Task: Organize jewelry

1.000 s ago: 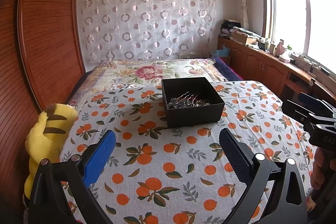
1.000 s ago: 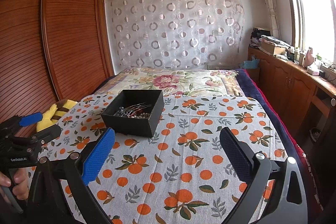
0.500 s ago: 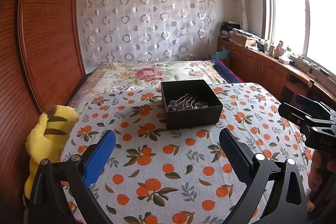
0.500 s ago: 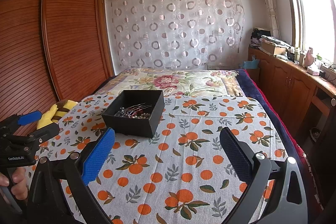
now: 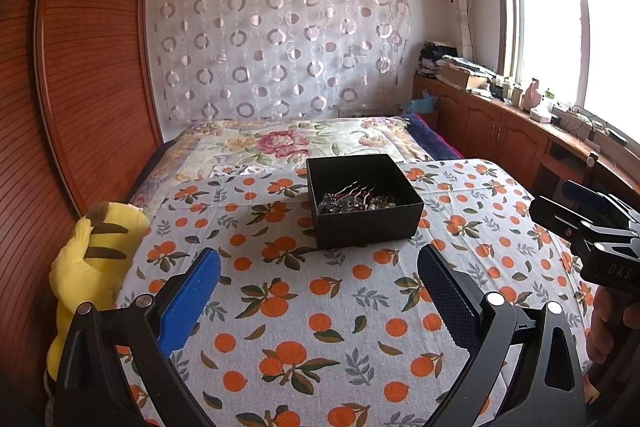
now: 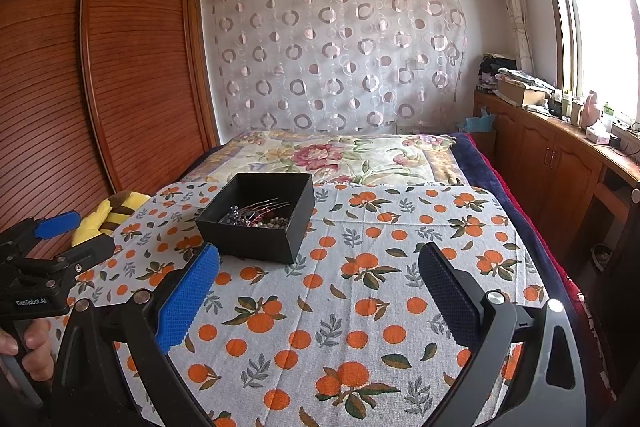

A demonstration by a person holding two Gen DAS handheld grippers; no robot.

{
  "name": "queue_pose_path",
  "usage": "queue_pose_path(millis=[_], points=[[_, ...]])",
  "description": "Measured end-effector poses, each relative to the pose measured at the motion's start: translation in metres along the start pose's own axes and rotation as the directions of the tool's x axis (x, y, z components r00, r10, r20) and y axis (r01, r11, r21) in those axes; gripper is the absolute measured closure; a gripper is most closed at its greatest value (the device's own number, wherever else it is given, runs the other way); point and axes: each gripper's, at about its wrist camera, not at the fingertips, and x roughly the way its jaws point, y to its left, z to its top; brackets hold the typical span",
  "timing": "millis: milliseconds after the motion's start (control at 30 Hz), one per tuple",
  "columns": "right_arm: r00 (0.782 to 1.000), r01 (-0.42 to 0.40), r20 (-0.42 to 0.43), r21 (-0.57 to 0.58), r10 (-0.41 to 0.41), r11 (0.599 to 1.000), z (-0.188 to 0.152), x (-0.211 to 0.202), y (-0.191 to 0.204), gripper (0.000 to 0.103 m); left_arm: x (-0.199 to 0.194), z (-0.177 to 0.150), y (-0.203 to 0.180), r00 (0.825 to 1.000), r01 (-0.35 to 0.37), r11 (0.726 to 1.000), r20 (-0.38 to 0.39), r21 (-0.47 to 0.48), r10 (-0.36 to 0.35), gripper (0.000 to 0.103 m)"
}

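Observation:
A black open box (image 5: pixel 364 201) stands on the orange-print cloth (image 5: pixel 304 307); it also shows in the right wrist view (image 6: pixel 260 217). Inside lies a pile of jewelry (image 5: pixel 354 201) with hair combs and beads, also seen in the right wrist view (image 6: pixel 260 217). My left gripper (image 5: pixel 318 291) is open and empty, held back from the box's near side. My right gripper (image 6: pixel 318 291) is open and empty, to the right of and behind the box. Each gripper shows at the edge of the other's view: the right one (image 5: pixel 576 219), the left one (image 6: pixel 56 239).
A yellow plush toy (image 5: pixel 88 267) lies at the cloth's left edge beside the wooden wardrobe (image 5: pixel 80 87). A floral bedspread (image 5: pixel 288 143) extends behind the box. Wooden cabinets (image 5: pixel 500 135) with clutter run under the window on the right.
Both grippers have drifted slightly back and up; the box sits a little lower in the left view. Both stay open. The jewelry has not moved.

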Motion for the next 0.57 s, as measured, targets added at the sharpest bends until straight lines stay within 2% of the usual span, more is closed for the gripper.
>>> queue_pose_path(millis=[567], points=[[1.0, -0.001, 0.001, 0.0, 0.001, 1.0, -0.0009, 0.0004, 0.0002, 0.002, -0.0014, 0.0004, -0.0001, 1.0, -0.002, 1.0, -0.005, -0.004, 0.002, 0.008]])
